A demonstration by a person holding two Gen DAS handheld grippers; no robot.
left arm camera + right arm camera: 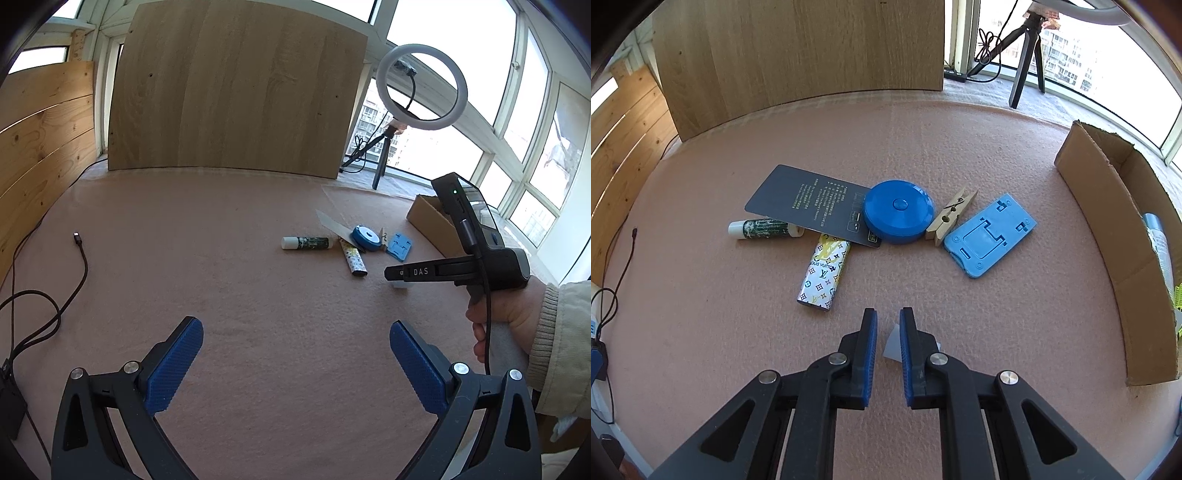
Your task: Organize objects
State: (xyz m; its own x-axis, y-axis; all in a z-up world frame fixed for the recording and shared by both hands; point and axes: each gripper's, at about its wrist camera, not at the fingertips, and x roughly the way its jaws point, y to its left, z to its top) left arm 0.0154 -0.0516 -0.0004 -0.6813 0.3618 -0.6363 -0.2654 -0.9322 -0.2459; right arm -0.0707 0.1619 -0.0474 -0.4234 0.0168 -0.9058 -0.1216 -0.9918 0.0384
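I'm working over a pink felt-like mat point(923, 133) in a glazed balcony room, with a wooden board point(798, 40) propped at the back and a ring light point(422, 86) on a tripod by the windows.

The clutter sits mid-mat: a dark card point(809, 201) lying across a glue stick point(757, 229) and a monogram-printed lighter point(823, 275), with a round blue tape measure point(897, 210) resting on the card's corner. Just beside it lie a wooden clothespin point(951, 216) and a flat blue plastic phone stand point(990, 236). An open cardboard box point(1108, 206) waits on the right, with a tube already inside.

My right gripper point(888, 325) points steeply down, its ribbed blue pads nearly together with a small pale translucent block point(892, 345) between them. It looks pinched, though I can't confirm how firmly. My left gripper point(295, 343) hovers wide open over bare mat, holding nothing.

The risk I see: that pale piece is small, smooth and slick-looking, and only its edge seems caught, so it could twist or slip out on the way to the box. The box wall stands tall and thin; clipping it could shove the box. Later, the card is stacked on round things, so lifting the tape measure may send the glue stick rolling.
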